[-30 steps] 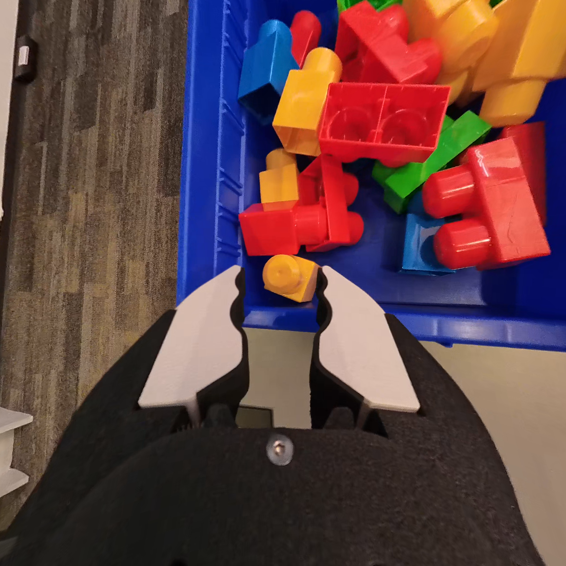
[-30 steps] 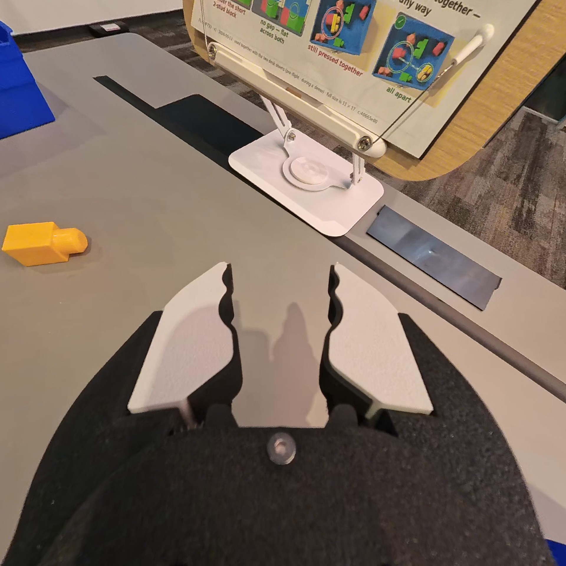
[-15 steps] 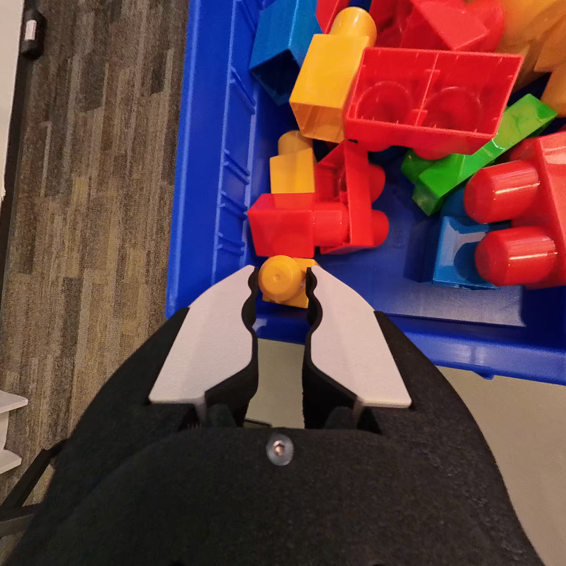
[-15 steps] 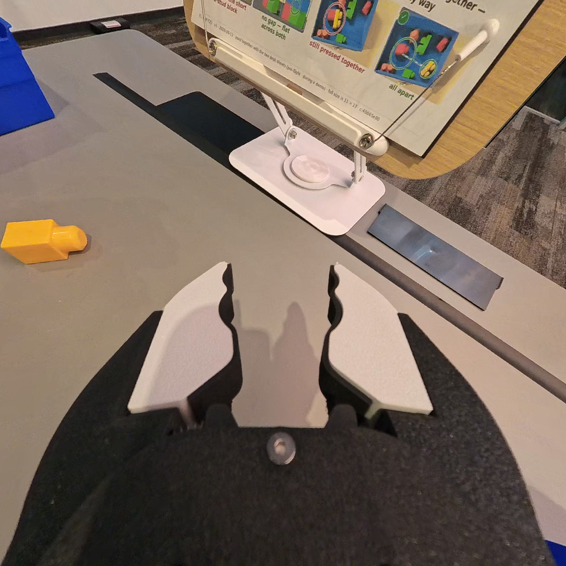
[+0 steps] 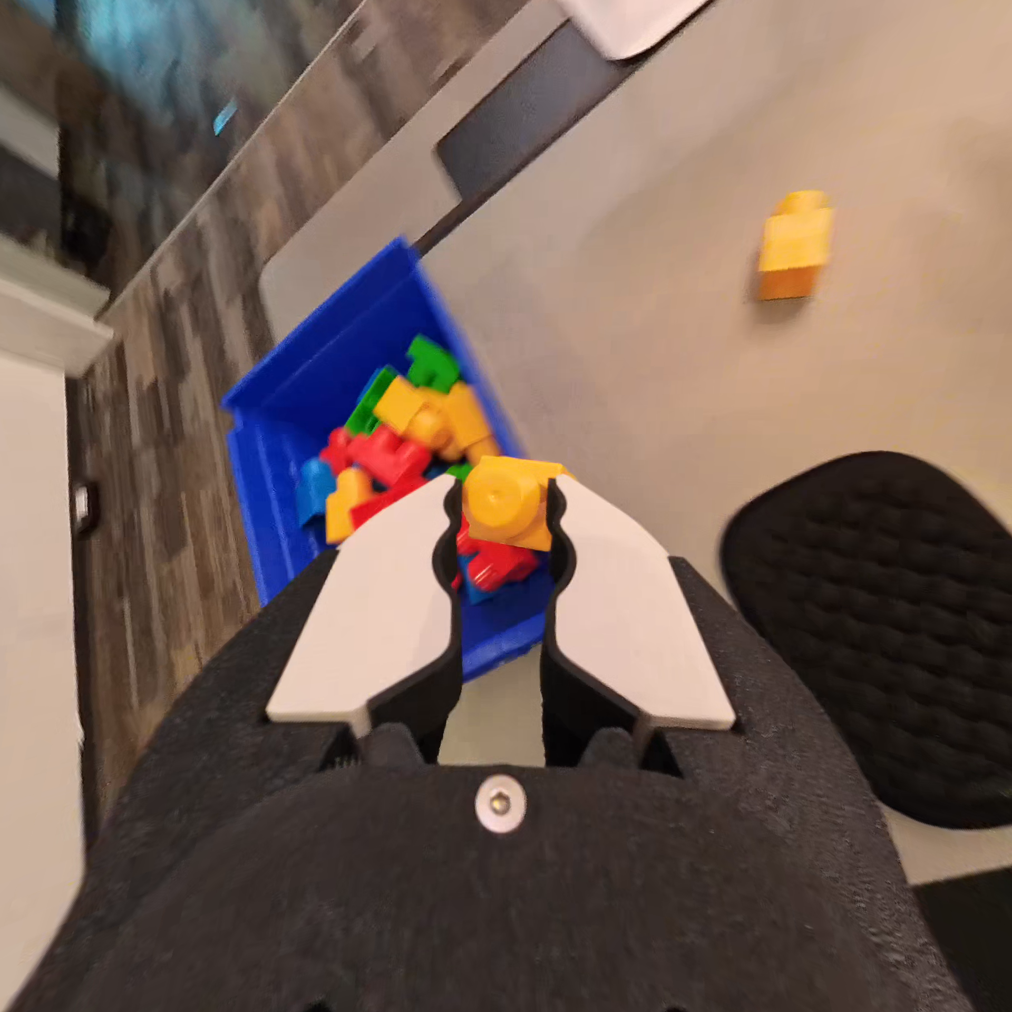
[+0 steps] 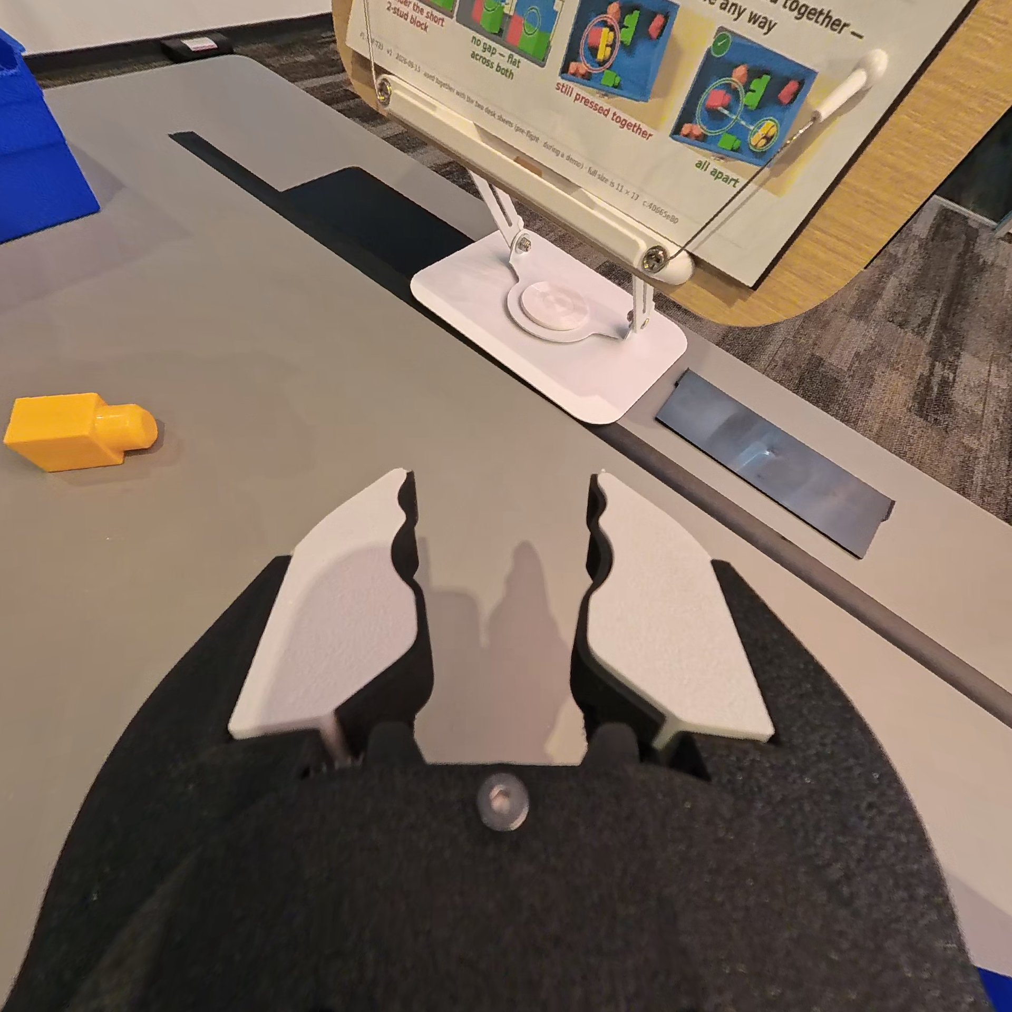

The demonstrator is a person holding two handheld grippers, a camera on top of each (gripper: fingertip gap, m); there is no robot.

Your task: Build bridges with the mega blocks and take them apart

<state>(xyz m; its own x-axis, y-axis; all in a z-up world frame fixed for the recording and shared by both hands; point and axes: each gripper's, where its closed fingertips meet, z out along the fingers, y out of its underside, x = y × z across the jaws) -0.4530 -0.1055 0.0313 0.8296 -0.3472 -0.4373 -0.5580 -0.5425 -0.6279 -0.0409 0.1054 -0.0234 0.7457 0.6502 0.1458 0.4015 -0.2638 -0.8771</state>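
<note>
Our left tool (image 5: 502, 506) pinches a yellow single-stud block (image 5: 506, 509) between its fingertips, stud facing the camera, held in the air above the near end of the blue bin (image 5: 306, 383). The left wrist view is smeared by motion, so the loose blocks in the bin (image 5: 400, 438) read only as a jumble of red, yellow, green and blue shapes; we cannot tell which are joined, and the tool's white fingers (image 5: 378, 597) hide the near part of the heap. The bin stands at the edge of the grey worktop (image 5: 630, 328), with carpet floor (image 5: 164, 493) beyond it. A second yellow single-stud block (image 5: 794, 252) lies on its side on the worktop, well apart from the bin. At the right of that view a black padded shape (image 5: 887, 630), likely our other tool's body, is cut off by the frame.

Our right tool (image 6: 501, 493) hovers just over the worktop with its fingers spread and nothing between them. To its left lies that same yellow block (image 6: 76, 430), stud pointing right. Ahead stands a white stand (image 6: 547, 328) carrying an instruction sheet (image 6: 630, 82), its top cut off. Only a corner of the bin (image 6: 33, 153) shows at the left edge
</note>
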